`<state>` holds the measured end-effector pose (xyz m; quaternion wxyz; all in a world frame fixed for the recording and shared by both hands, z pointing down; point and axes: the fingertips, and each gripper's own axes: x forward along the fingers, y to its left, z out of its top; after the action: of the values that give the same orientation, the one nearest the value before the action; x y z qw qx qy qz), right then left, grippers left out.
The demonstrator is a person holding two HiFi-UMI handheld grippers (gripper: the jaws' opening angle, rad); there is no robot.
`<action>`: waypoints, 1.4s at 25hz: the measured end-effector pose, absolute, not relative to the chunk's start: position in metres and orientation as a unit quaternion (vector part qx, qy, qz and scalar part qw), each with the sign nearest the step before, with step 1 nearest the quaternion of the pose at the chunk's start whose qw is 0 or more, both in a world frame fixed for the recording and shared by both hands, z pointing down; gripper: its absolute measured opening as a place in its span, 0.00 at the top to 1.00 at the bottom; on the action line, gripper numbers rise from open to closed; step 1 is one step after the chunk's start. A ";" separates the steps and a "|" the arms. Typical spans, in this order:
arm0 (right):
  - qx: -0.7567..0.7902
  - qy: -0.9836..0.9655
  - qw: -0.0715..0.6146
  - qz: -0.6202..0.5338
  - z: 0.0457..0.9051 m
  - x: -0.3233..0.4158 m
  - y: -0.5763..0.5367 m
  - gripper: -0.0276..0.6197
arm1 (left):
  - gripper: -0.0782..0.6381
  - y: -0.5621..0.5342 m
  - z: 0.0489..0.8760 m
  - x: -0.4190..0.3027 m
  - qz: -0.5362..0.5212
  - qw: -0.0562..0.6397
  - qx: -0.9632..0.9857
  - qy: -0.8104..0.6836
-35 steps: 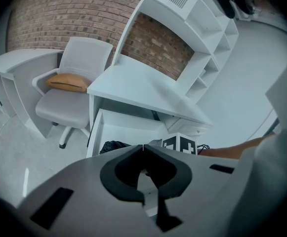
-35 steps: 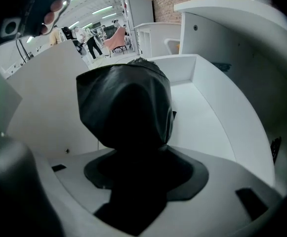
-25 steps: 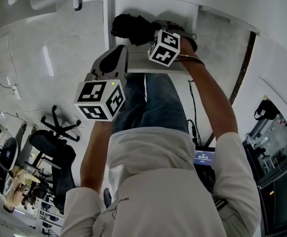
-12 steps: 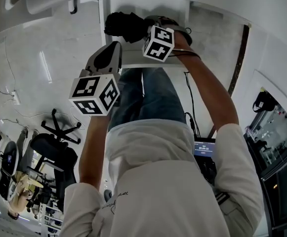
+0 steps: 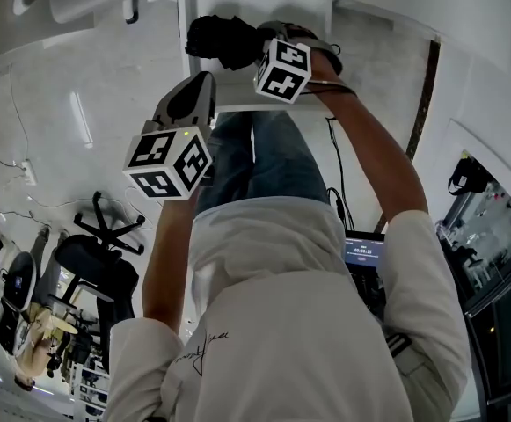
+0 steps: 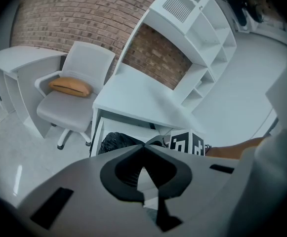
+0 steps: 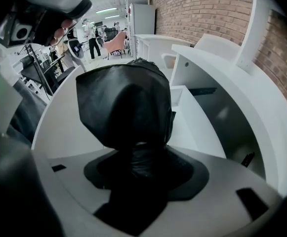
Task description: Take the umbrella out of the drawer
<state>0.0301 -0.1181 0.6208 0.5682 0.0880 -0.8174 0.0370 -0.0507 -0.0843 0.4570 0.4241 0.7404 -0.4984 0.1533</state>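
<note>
Black umbrella hides the pads of the right gripper — likely much of the drawer too.

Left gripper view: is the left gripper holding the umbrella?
No, the left gripper is shut and empty; the black umbrella shows beyond it.

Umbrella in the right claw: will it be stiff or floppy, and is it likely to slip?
The umbrella looks folded into a compact, wrinkled black bundle, so its fabric will probably squash a little over a stiff core. It juts from the right claw without drooping, so it seems fairly light. The glossy fabric might slip.
</note>
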 end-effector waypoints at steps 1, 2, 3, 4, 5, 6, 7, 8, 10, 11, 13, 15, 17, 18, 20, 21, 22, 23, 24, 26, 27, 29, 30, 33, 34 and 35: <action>0.088 -0.818 0.568 0.037 0.619 0.030 -0.118 0.58 | 0.87 -0.084 0.456 -0.052 0.154 0.422 0.741 -0.498; 0.088 -0.818 0.567 0.038 0.616 0.030 -0.117 0.58 | 0.87 -0.083 0.454 -0.052 0.154 0.422 0.741 -0.499; 0.089 -0.819 0.566 0.040 0.614 0.030 -0.117 0.58 | 0.87 -0.083 0.453 -0.053 0.154 0.423 0.741 -0.499; 0.090 -0.819 0.565 0.041 0.611 0.030 -0.116 0.58 | 0.87 -0.083 0.452 -0.053 0.153 0.424 0.740 -0.499; 0.090 -0.819 0.565 0.041 0.609 0.031 -0.116 0.58 | 0.87 -0.083 0.451 -0.053 0.152 0.425 0.740 -0.499; 0.091 -0.819 0.565 0.037 0.607 0.031 -0.117 0.58 | 0.87 -0.084 0.450 -0.054 0.150 0.425 0.740 -0.499; 0.091 -0.818 0.567 0.032 0.605 0.032 -0.118 0.58 | 0.87 -0.085 0.449 -0.054 0.149 0.424 0.740 -0.500; 0.090 -0.818 0.568 0.027 0.602 0.033 -0.119 0.58 | 0.87 -0.085 0.447 -0.054 0.148 0.423 0.741 -0.500; 0.092 -0.817 0.568 0.023 0.597 0.036 -0.120 0.58 | 0.87 -0.086 0.444 -0.054 0.147 0.421 0.743 -0.499; 0.093 -0.818 0.567 0.025 0.595 0.037 -0.120 0.58 | 0.87 -0.086 0.443 -0.054 0.147 0.420 0.744 -0.499; 0.098 -0.821 0.561 0.035 0.589 0.038 -0.120 0.58 | 0.87 -0.086 0.441 -0.054 0.148 0.419 0.745 -0.498; 0.103 -0.825 0.554 0.047 0.584 0.038 -0.122 0.58 | 0.87 -0.086 0.438 -0.055 0.146 0.419 0.745 -0.499; 0.110 -0.826 0.550 0.053 0.579 0.040 -0.124 0.58 | 0.87 -0.086 0.435 -0.055 0.143 0.417 0.745 -0.500; 0.114 -0.826 0.550 0.054 0.577 0.042 -0.125 0.58 | 0.87 -0.086 0.433 -0.055 0.142 0.416 0.745 -0.501; 0.120 -0.827 0.547 0.056 0.573 0.043 -0.126 0.58 | 0.87 -0.086 0.431 -0.056 0.142 0.415 0.746 -0.502; 0.123 -0.827 0.545 0.056 0.570 0.043 -0.125 0.58 | 0.87 -0.085 0.430 -0.056 0.142 0.414 0.746 -0.502; 0.125 -0.828 0.544 0.055 0.567 0.043 -0.125 0.58 | 0.87 -0.085 0.429 -0.056 0.141 0.413 0.747 -0.502; 0.127 -0.829 0.542 0.054 0.565 0.043 -0.124 0.58 | 0.87 -0.085 0.427 -0.056 0.141 0.411 0.747 -0.502; 0.129 -0.829 0.541 0.053 0.562 0.043 -0.123 0.58 | 0.87 -0.084 0.425 -0.057 0.141 0.410 0.748 -0.503; 0.133 -0.830 0.538 0.053 0.556 0.043 -0.121 0.58 | 0.87 -0.083 0.422 -0.057 0.140 0.408 0.749 -0.503; 0.135 -0.831 0.537 0.054 0.553 0.042 -0.121 0.58 | 0.87 -0.083 0.420 -0.057 0.140 0.407 0.750 -0.502; 0.137 -0.832 0.535 0.055 0.549 0.042 -0.120 0.58 | 0.87 -0.083 0.417 -0.057 0.140 0.406 0.751 -0.502; 0.137 -0.832 0.535 0.055 0.547 0.042 -0.119 0.58 | 0.87 -0.082 0.416 -0.057 0.141 0.405 0.752 -0.501; 0.139 -0.831 0.535 0.054 0.541 0.043 -0.116 0.58 | 0.87 -0.078 0.412 -0.056 0.141 0.404 0.753 -0.499; 0.141 -0.832 0.535 0.054 0.539 0.043 -0.115 0.58 | 0.87 -0.077 0.411 -0.056 0.141 0.403 0.754 -0.499; 0.143 -0.832 0.534 0.053 0.536 0.043 -0.114 0.58 | 0.87 -0.076 0.409 -0.056 0.141 0.403 0.755 -0.498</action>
<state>0.0433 -0.1142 0.5360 0.5338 0.1430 -0.8317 0.0534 -0.0557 -0.0761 0.4094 0.4027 0.7547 -0.4983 0.1413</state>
